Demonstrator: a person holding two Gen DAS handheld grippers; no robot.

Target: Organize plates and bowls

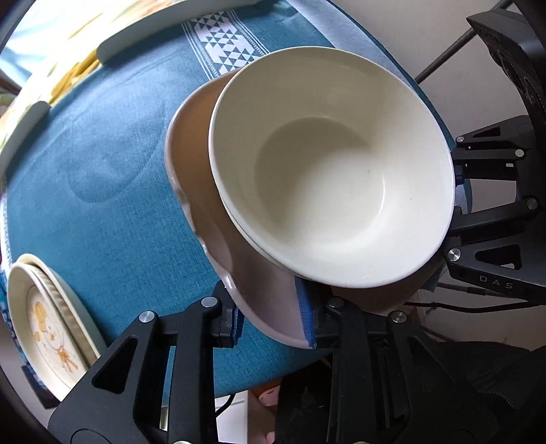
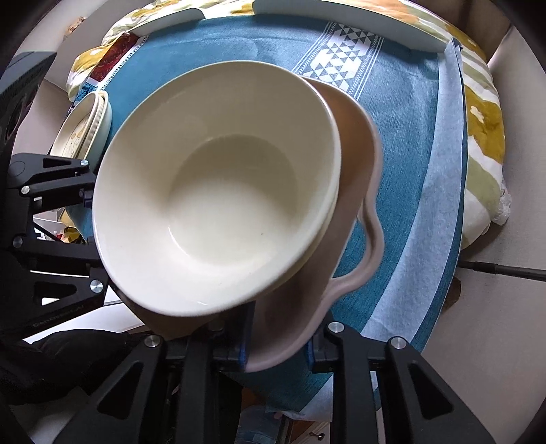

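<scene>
A pink bowl with a wavy rim (image 1: 191, 153) (image 2: 355, 143) holds two nested cream bowls (image 1: 327, 164) (image 2: 218, 191) over the blue tablecloth (image 1: 119, 170). My left gripper (image 1: 273, 324) is at the bottom of the left wrist view, its blue pads closed on the pink bowl's near rim. My right gripper (image 2: 276, 348) clamps the opposite rim the same way. Each gripper also shows at the side of the other's view: the right gripper (image 1: 459, 191) and the left gripper (image 2: 87, 218), both at the bowl's edge.
A small stack of cream plates with a cartoon print (image 1: 44, 324) (image 2: 82, 129) sits near the table's edge. Pale flat dishes (image 1: 153, 30) (image 2: 358, 20) lie at the far side. A floral cloth (image 2: 484, 136) hangs beyond the blue cloth. Floor shows past the table edge.
</scene>
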